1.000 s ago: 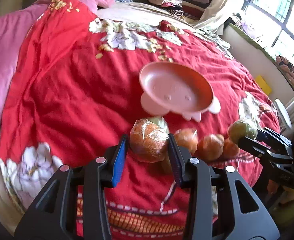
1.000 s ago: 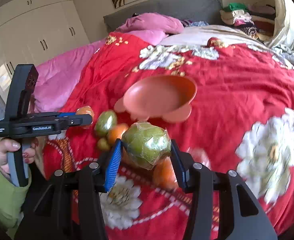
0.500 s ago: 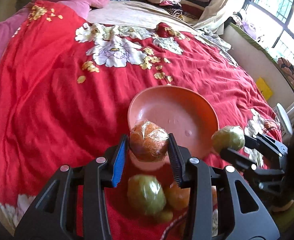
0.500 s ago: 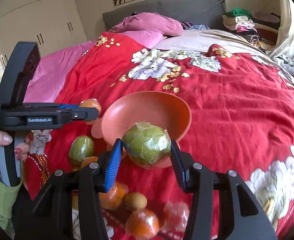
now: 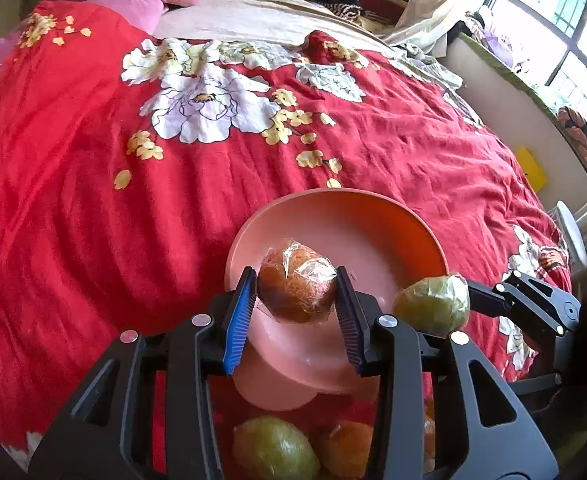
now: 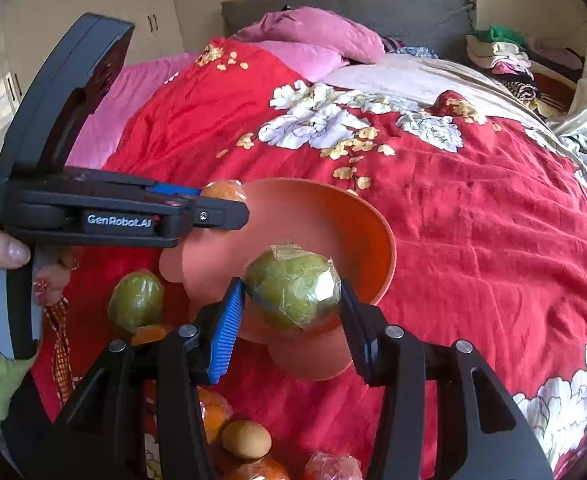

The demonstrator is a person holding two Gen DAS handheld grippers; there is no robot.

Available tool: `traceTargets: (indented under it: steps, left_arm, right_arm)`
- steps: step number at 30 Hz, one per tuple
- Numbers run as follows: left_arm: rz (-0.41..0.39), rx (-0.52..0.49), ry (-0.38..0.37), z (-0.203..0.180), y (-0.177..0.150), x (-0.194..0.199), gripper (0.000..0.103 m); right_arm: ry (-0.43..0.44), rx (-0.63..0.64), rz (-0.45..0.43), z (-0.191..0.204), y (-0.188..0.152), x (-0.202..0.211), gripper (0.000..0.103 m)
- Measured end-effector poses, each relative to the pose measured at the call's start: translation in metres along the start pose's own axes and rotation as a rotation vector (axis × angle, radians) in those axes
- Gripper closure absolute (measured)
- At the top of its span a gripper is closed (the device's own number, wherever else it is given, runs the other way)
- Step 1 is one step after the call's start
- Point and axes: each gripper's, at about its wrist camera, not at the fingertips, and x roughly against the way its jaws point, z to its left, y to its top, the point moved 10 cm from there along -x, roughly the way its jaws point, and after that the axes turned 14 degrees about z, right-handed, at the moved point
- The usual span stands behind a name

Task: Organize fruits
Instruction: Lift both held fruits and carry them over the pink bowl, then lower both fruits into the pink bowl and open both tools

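Note:
My left gripper [image 5: 295, 300] is shut on a plastic-wrapped orange fruit [image 5: 296, 288] and holds it over the near side of the pink bowl [image 5: 373, 216]. My right gripper [image 6: 291, 304] is shut on a wrapped green fruit [image 6: 293, 294] above the bowl's near rim [image 6: 385, 236]. In the left wrist view the right gripper and its green fruit [image 5: 431, 306] sit at the bowl's right edge. In the right wrist view the left gripper with the orange fruit [image 6: 223, 192] is at the bowl's left edge. The bowl holds nothing.
The bowl stands on a red flowered quilt [image 5: 133, 200] on a bed. Loose fruits lie on the quilt in front of the bowl: a green one [image 6: 135, 300], orange ones [image 5: 343, 448] and a small brown one [image 6: 247, 438]. Pink pillows [image 6: 313, 36] and folded clothes [image 6: 501, 52] lie at the far end.
Both grippers rose from the fruit pile and moved forward with their fruits, from in front of the bowl to over its near rim.

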Motion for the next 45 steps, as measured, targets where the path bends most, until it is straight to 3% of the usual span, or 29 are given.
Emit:
traceTargets:
  steps: [16, 26, 33, 35, 39, 45]
  left_arm:
    - [0.050, -0.016, -0.006, -0.005, 0.005, -0.019, 0.072]
    - [0.068, -0.015, -0.006, -0.006, 0.005, -0.024, 0.071]
    - [0.063, -0.009, -0.001, -0.007, 0.006, -0.023, 0.068]
    - [0.064, -0.009, -0.003, -0.007, 0.006, -0.024, 0.065]
    - [0.060, 0.001, -0.003, -0.006, 0.005, -0.023, 0.064]
    - [0.030, 0.013, 0.001, -0.005, 0.002, -0.012, 0.056]
  right_arm:
    - [-0.006, 0.039, 0.072, -0.001, 0.003, -0.024, 0.056]
    - [-0.023, 0.042, 0.060, -0.004, 0.004, -0.019, 0.055]
    - [-0.025, 0.022, 0.036, -0.006, -0.003, -0.006, 0.047]
    - [-0.022, 0.009, 0.029, -0.007, -0.005, -0.001, 0.040]
    - [-0.017, -0.008, 0.006, -0.007, -0.007, 0.009, 0.040]
    - [-0.023, -0.024, -0.018, -0.008, -0.011, 0.021, 0.034]
